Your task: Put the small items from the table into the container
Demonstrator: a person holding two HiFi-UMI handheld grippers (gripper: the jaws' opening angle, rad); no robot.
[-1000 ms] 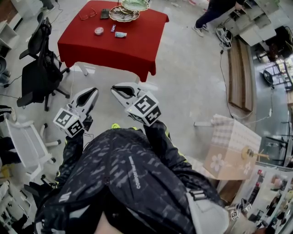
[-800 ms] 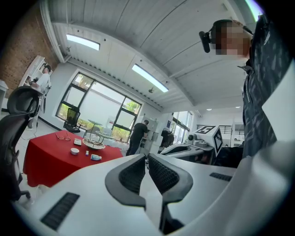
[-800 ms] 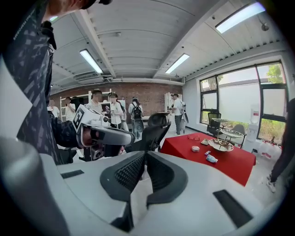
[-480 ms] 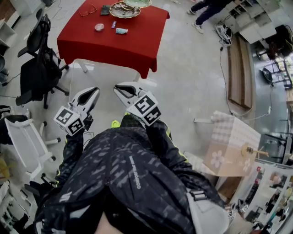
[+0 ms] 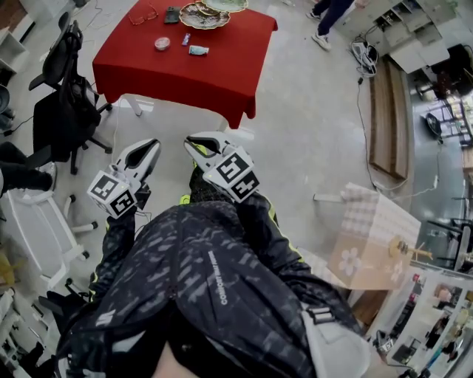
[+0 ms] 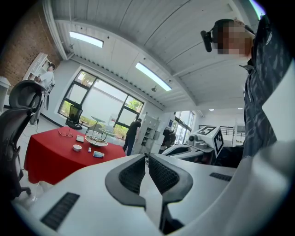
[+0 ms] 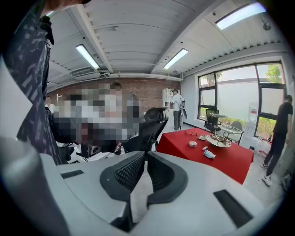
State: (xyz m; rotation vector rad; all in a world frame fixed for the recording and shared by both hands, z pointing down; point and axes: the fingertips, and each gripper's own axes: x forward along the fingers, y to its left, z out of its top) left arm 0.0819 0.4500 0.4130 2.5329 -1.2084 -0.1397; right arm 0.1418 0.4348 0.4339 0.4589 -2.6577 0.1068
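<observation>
A red-clothed table stands some way ahead across the floor. On it lie a tiered dish, a small white bowl, a tube, a tiny item, glasses and a dark flat item. My left gripper and right gripper are held side by side in front of my body, well short of the table. Both are shut on nothing. The left gripper view shows the table at lower left. The right gripper view has the table at right.
A black office chair stands left of the table and a white chair lies nearer at the left. A patterned box sits at the right, a wooden bench beyond it. A person walks past the table's far right.
The table has slid a little toward the top of the head view. The person at the top right has walked on. My right gripper has dipped slightly; both stay shut.
</observation>
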